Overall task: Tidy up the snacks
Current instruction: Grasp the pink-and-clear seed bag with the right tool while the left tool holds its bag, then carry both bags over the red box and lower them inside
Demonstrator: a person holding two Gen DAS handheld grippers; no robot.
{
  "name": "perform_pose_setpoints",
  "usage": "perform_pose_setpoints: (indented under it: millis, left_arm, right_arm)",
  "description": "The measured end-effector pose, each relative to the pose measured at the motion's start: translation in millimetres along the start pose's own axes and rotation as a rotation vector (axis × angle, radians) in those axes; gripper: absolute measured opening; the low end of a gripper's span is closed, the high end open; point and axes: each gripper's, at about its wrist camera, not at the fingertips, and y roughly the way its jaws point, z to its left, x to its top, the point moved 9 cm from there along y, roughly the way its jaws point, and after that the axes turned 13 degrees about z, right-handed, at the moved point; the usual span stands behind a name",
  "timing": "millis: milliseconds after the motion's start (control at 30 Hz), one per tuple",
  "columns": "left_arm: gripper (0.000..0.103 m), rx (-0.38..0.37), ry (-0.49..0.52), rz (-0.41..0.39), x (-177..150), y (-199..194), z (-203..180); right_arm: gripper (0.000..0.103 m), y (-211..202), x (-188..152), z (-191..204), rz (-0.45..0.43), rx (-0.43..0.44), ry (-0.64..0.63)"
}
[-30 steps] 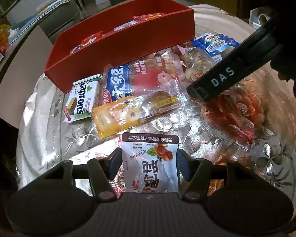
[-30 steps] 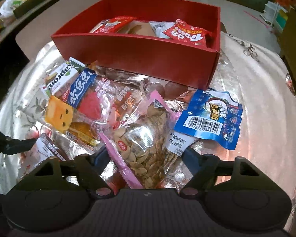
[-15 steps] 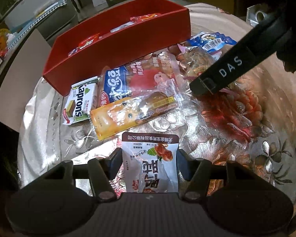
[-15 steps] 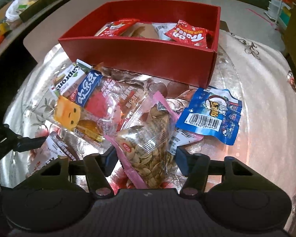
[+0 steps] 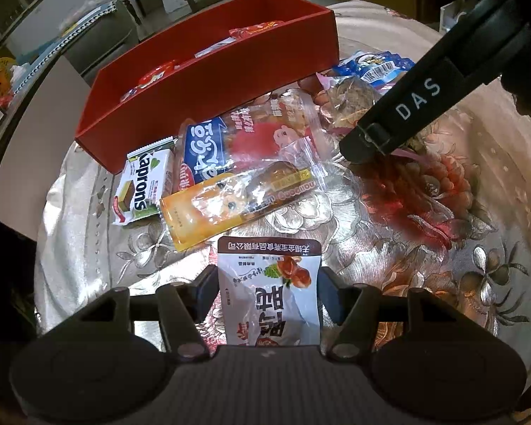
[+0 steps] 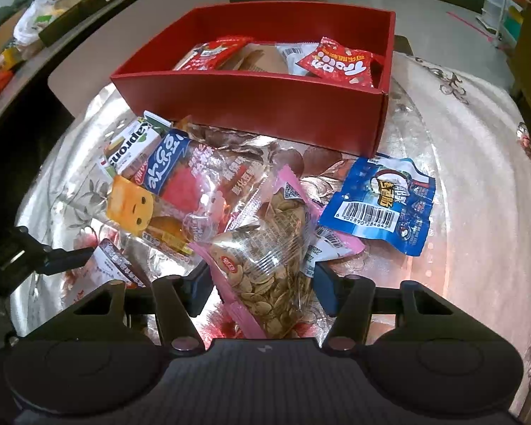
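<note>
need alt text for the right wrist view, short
The right gripper has its jaws around a clear, pink-edged bag of seeds on a shiny floral tablecloth. Other snack packets lie around it, and a red cardboard box behind already holds several.

Loose snack packets (image 6: 209, 191) lie on the table (image 6: 478, 177) before the box (image 6: 265, 106), which holds perhaps four more.
</note>
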Motion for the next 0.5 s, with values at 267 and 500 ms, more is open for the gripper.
perform_pose_setpoints:
  millis: [267, 500]
  left_arm:
    - [0.049, -0.047, -0.125, -0.009, 4, -6, 28]
    - [0.048, -0.092, -0.268, -0.056, 13, -20, 63]
  right_arm:
    - [0.066, -15, 5, 3, -0.037, 0.021, 0.003]
    - [0.066, -33, 10, 2, -0.084, 0.043, 0.012]
